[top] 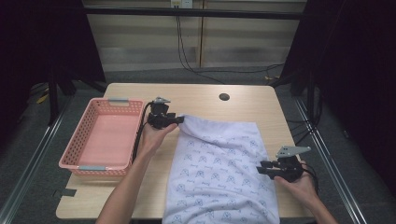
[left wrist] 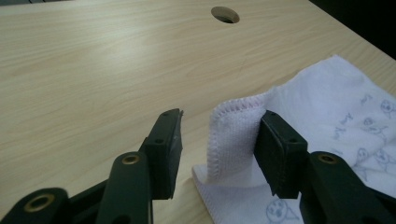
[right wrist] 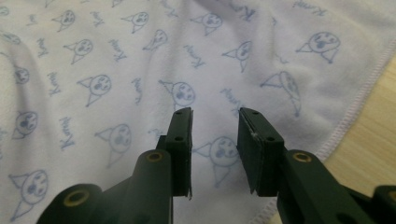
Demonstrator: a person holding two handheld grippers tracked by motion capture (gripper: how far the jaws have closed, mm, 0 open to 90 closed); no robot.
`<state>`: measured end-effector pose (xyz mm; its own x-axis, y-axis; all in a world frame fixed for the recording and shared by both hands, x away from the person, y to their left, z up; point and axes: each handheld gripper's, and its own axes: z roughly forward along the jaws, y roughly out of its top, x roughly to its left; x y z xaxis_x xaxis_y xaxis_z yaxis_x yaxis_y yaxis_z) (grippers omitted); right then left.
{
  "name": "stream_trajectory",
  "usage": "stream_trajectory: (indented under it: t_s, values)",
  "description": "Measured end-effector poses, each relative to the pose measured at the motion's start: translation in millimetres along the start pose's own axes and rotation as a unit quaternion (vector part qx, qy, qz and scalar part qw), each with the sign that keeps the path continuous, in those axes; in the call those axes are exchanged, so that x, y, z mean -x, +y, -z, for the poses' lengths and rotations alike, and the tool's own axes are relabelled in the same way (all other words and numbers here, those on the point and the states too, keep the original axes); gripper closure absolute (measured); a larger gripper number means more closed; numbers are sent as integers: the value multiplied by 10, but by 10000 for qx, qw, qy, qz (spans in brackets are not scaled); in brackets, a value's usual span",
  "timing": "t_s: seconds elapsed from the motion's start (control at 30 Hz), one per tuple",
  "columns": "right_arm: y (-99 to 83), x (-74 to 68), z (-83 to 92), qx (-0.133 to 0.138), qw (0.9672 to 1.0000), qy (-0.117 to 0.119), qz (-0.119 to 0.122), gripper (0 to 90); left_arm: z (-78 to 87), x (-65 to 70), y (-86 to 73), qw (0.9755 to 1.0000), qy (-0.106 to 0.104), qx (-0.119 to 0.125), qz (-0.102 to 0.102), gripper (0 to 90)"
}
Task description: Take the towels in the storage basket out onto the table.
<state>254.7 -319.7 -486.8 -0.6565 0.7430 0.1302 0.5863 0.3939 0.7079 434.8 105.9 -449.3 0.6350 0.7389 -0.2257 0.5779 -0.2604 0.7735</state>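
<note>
One white towel (top: pixel 219 172) printed with small blue faces lies spread over the near right part of the wooden table (top: pixel 196 93), its near edge hanging over the table's front. Its far left corner, toward eleven o'clock of the cloth, is lifted and curled.

At that corner sits the left gripper (top: pixel 176 120). In the left gripper view the jaws stand well apart, with the stitched corner of the towel (left wrist: pixel 233 135) upright between them. It leans against the right-hand pad, while the left-hand pad is clear of it, so nothing is clamped. The right gripper (top: pixel 262 170) hovers at the cloth's right edge, about three o'clock. Its view shows the jaws narrowly parted above the flat print (right wrist: pixel 140 70), holding nothing.

My reading is that the work is at the grasping step of folding or gathering the towel, and the corner is not yet secured. The next move calls for closing the left jaws squarely on the hem, then giving the right gripper an edge to pinch.

Only the high view gives the layout, including the pink basket (top: pixel 100 137) at nine o'clock of the towel, standing apart from it. The gripper views supply the hem stitching (right wrist: pixel 355 112) and the gap between pad and cloth.
</note>
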Motion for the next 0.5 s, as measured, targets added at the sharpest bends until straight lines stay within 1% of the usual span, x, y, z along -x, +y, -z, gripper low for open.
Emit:
stream_trajectory:
  t_s: [0.03,0.07,0.1,0.13,0.17,0.2,0.23,0.27,0.3,0.33,0.37,0.4,0.43,0.47,0.5]
  values:
    - [-9,-19,0,-28,10000,17,4,657,35,-26,-7,9997,220,73,-122,511]
    - [-9,-19,0,-28,10000,17,4,657,35,-26,-7,9997,220,73,-122,514]
    - [-20,-34,-14,-71,10000,39,46,652,3,-124,50,9994,327,5,-73,540]
    - [-20,-34,-14,-71,10000,39,46,652,3,-124,50,9994,327,5,-73,560]
    - [-26,-47,-31,-119,9999,17,54,646,-8,-160,66,9991,421,-6,22,543]
    - [-26,-47,-31,-119,9999,17,54,646,-7,-175,73,9991,406,108,75,543]
    - [-26,-54,-35,-127,9999,16,55,639,10,-200,88,9991,310,280,119,532]
    - [-26,-58,-36,-145,9999,7,71,635,17,-213,113,9989,358,273,116,528]
    - [-35,-47,-49,-165,9998,-9,84,628,40,-242,154,9986,457,256,97,472]
    - [-35,-47,-49,-165,9998,-9,84,628,40,-242,154,9986,457,256,97,464]
    - [-43,-41,-67,-216,9997,-20,68,620,67,-262,158,9982,494,286,195,464]
    - [-53,-36,-89,-290,9995,-66,91,609,84,-270,151,9985,385,294,243,458]
    - [-58,-32,-92,-247,9997,-39,83,600,96,-243,130,9993,258,181,176,474]
    - [-55,-30,-91,-258,9996,-31,70,600,101,-198,107,9997,234,89,59,509]
    - [-63,-37,-91,-241,9996,-52,108,607,173,-56,-6,9996,-128,-122,-227,596]
